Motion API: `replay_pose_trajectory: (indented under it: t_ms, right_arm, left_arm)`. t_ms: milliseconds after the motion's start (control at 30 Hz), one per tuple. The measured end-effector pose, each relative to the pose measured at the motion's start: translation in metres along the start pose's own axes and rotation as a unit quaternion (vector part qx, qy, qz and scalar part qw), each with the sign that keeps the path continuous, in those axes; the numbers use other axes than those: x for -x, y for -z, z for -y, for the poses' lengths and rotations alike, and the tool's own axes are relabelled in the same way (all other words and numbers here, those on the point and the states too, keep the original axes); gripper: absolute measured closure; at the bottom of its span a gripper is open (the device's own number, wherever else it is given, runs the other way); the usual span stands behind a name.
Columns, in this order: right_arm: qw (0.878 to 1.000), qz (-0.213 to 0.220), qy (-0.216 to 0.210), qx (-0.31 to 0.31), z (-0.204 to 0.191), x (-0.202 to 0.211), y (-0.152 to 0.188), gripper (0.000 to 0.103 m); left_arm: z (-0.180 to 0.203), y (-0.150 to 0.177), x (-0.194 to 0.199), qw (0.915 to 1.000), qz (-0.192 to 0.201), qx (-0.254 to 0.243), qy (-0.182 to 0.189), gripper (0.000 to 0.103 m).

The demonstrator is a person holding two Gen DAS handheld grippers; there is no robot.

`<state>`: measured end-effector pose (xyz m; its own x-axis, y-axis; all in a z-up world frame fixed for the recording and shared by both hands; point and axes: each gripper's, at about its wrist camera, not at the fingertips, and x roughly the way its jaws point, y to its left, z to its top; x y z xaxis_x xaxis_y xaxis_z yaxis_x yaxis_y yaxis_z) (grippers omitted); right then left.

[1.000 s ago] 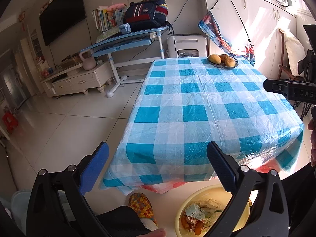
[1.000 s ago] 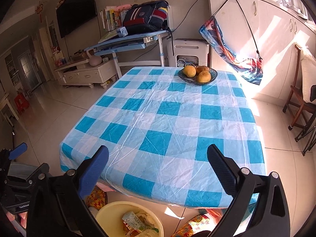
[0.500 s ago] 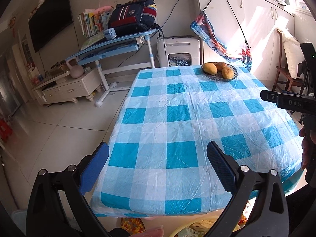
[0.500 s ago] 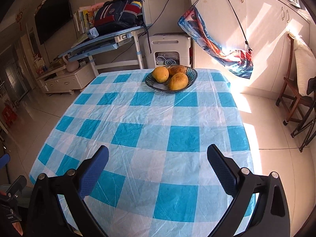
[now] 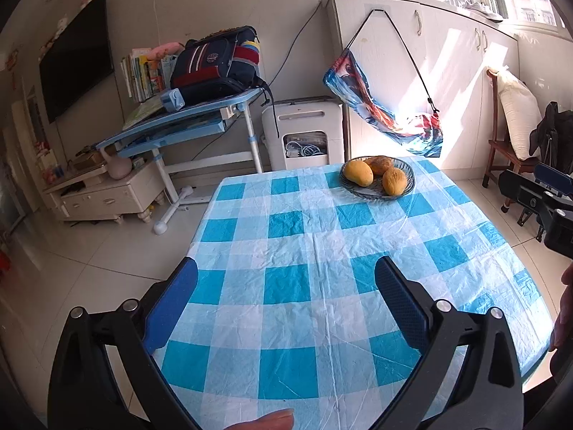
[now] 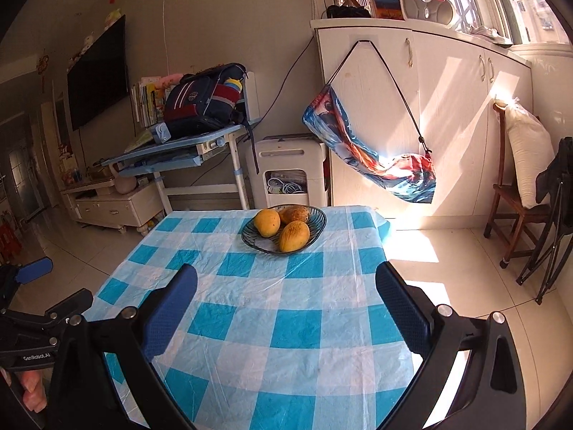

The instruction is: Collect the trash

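No trash shows on the blue-and-white checked table [image 5: 286, 222] [image 6: 293, 329]. My left gripper [image 5: 285, 268] hangs open over the near half of the table, nothing between its fingers. My right gripper [image 6: 286, 272] is also open and empty above the cloth, nearer the right edge. Each gripper appears in the other's view: the right gripper [image 5: 537, 193] off the table's right side, the left gripper [image 6: 35, 304] off its left side. A dark glass bowl [image 5: 375, 191] [image 6: 317, 224] at the far end holds three mangoes [image 5: 358, 173] [image 6: 266, 222].
A wooden chair [image 6: 515, 193] with a pillow stands right of the table by white cabinets. Behind the table are a white appliance [image 5: 304, 136] and a blue desk [image 5: 186, 114] carrying a backpack. A fingertip [image 5: 272, 421] shows at the bottom edge.
Both views swung up and forward from the table's near edge to its top. The yellow basin of trash on the floor dropped out of view. Both grippers stayed open.
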<state>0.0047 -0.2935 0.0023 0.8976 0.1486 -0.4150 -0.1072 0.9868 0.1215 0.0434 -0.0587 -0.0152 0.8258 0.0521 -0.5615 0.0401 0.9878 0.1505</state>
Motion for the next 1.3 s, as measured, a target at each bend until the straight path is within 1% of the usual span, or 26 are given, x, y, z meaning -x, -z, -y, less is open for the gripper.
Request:
replay_pose_trajectory:
  t_ms: [100, 200, 400, 667, 800, 1100, 1233, 1300]
  right_arm:
    - [1.000, -0.004, 0.000, 0.009, -0.003, -0.006, 0.000, 0.008]
    - [1.000, -0.014, -0.003, 0.002, -0.002, -0.014, 0.001, 0.008]
    - [0.999, -0.042, -0.010, 0.000, -0.005, -0.029, 0.004, 0.008]
    - [0.998, -0.054, -0.008, -0.006, 0.001, -0.036, 0.006, 0.008]
    - [0.998, -0.063, -0.006, -0.007, 0.003, -0.041, 0.007, 0.008]
    - [0.996, -0.085, -0.004, -0.010, 0.010, -0.058, 0.009, 0.008]
    - [0.995, -0.097, -0.002, -0.010, 0.014, -0.069, 0.011, 0.008]
    - [0.993, -0.115, -0.003, -0.012, 0.017, -0.078, 0.014, 0.008]
  left_arm:
    - [0.000, 0.001, -0.006, 0.9998, -0.013, 0.009, 0.008, 0.007]
    - [0.001, 0.001, -0.009, 0.9999, -0.010, 0.002, -0.002, 0.007]
    - [-0.002, 0.000, -0.020, 0.9996, -0.023, 0.014, -0.004, 0.007]
    - [0.002, -0.002, -0.032, 0.9994, -0.031, 0.012, -0.012, 0.007]
    - [0.003, -0.003, -0.038, 0.9992, -0.036, 0.015, -0.011, 0.007]
    - [0.005, -0.008, -0.058, 0.9982, -0.053, 0.029, 0.004, 0.007]
    - [0.007, -0.008, -0.067, 0.9976, -0.044, 0.042, 0.033, 0.007]
    - [0.008, -0.009, -0.073, 0.9972, -0.043, 0.041, 0.044, 0.007]
